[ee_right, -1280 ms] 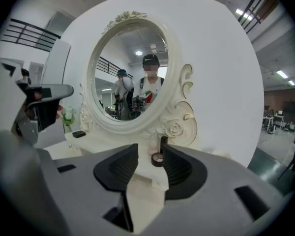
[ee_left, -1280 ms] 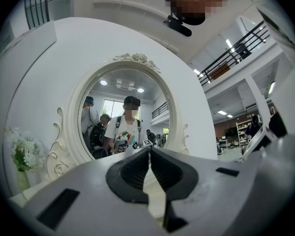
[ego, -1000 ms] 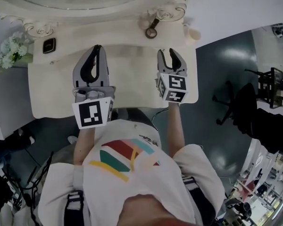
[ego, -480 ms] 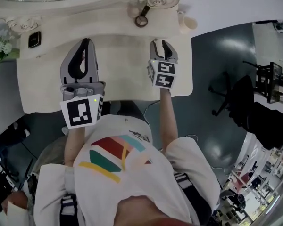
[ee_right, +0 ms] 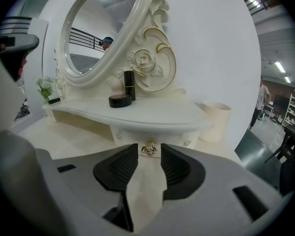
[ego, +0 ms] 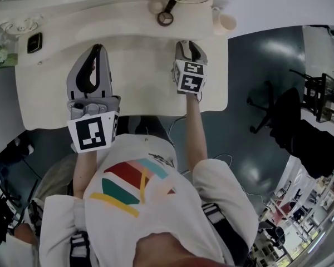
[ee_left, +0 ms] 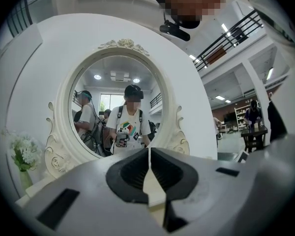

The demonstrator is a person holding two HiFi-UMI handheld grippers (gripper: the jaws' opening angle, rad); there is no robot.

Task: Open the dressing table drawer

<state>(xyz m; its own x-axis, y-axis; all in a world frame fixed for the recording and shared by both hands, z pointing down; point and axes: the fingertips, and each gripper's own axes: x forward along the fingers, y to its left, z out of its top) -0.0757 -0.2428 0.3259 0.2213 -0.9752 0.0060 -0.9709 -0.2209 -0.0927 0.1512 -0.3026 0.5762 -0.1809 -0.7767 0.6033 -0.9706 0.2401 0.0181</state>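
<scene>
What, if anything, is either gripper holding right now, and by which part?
Nothing yet. The left gripper is shut on nothing; the right gripper has its jaws apart around the drawer knob, apparently not clamped.

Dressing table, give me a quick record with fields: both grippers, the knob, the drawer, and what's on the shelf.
left gripper: shut, empty, pointing at the mirror
right gripper: open, tips either side of the knob
knob: between the right jaws, contact unclear
drawer: looks closed
shelf: black jar, black tube
</scene>
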